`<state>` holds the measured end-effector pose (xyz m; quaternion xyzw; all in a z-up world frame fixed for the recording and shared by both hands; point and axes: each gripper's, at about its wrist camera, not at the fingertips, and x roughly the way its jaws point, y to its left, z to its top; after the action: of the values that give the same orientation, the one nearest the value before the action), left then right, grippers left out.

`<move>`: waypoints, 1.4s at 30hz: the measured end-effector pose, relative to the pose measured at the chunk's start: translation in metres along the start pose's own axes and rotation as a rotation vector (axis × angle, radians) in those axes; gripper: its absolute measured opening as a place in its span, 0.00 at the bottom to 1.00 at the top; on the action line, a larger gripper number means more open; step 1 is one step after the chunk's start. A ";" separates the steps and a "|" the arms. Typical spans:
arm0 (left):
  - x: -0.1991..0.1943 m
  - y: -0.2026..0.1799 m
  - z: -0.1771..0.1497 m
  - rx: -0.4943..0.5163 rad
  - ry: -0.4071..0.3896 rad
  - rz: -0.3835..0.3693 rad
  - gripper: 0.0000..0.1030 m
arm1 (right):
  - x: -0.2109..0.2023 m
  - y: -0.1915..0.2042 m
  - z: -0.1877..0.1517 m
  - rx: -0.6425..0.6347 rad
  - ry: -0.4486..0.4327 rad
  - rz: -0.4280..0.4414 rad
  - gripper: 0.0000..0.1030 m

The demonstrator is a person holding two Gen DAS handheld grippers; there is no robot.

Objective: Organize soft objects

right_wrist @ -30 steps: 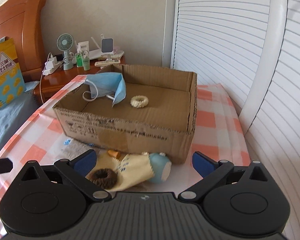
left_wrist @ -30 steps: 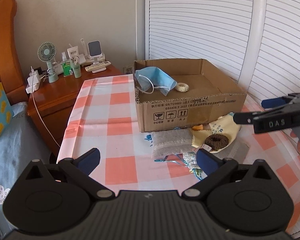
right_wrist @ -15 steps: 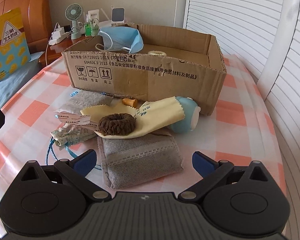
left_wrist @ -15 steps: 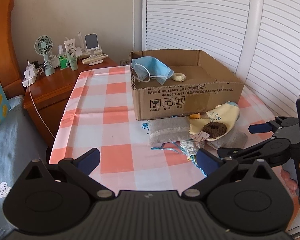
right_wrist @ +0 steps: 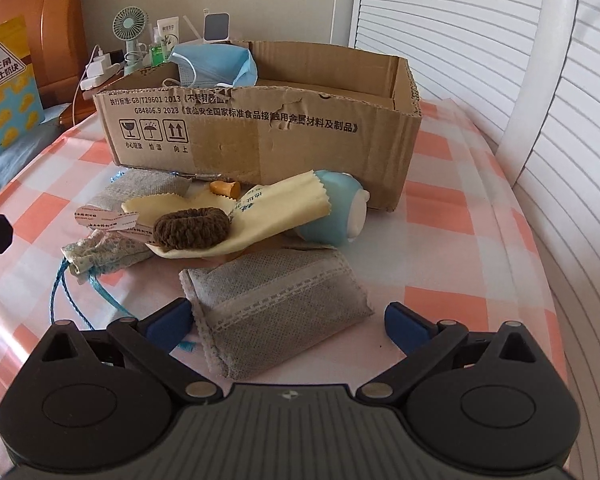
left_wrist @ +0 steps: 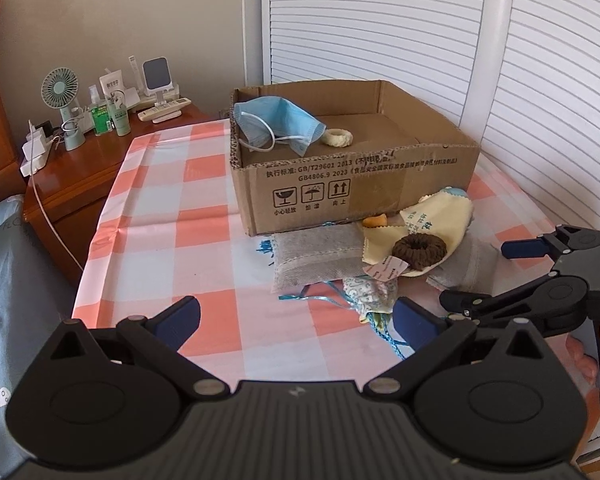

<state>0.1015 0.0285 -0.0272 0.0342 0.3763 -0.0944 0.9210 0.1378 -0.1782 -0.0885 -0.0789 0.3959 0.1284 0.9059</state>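
Left tongs (left_wrist: 296,322) and right tongs (right_wrist: 288,322) both gape wide

My left camera sat back over the table (left_wrist: 172,216), facing the box (left_wrist: 340,184) from its near-left side. My right camera hung low, close to the grey pouch (right_wrist: 276,304), looking toward the box's printed front. Both caught the box, scrunchie (left_wrist: 419,247) and mask (right_wrist: 216,65).

Soft heap before open cardboard box (right_wrist: 260,148): grey pouch (right_wrist: 280,308), brown scrunchie (right_wrist: 192,228), yellow cloth (right_wrist: 284,208).
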 end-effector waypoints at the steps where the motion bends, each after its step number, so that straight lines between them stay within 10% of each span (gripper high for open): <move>1: 0.003 -0.002 0.001 0.008 0.004 -0.009 0.99 | -0.001 -0.001 -0.001 -0.001 -0.001 0.001 1.00; 30: 0.120 -0.004 0.049 0.016 0.095 -0.030 0.99 | -0.006 -0.005 -0.010 -0.003 -0.050 -0.005 1.00; 42: 0.099 0.034 0.033 -0.062 0.090 0.043 0.99 | -0.007 -0.004 -0.011 0.000 -0.053 -0.008 1.00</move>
<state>0.1995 0.0425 -0.0731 0.0180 0.4194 -0.0611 0.9055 0.1271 -0.1855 -0.0906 -0.0772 0.3714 0.1267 0.9165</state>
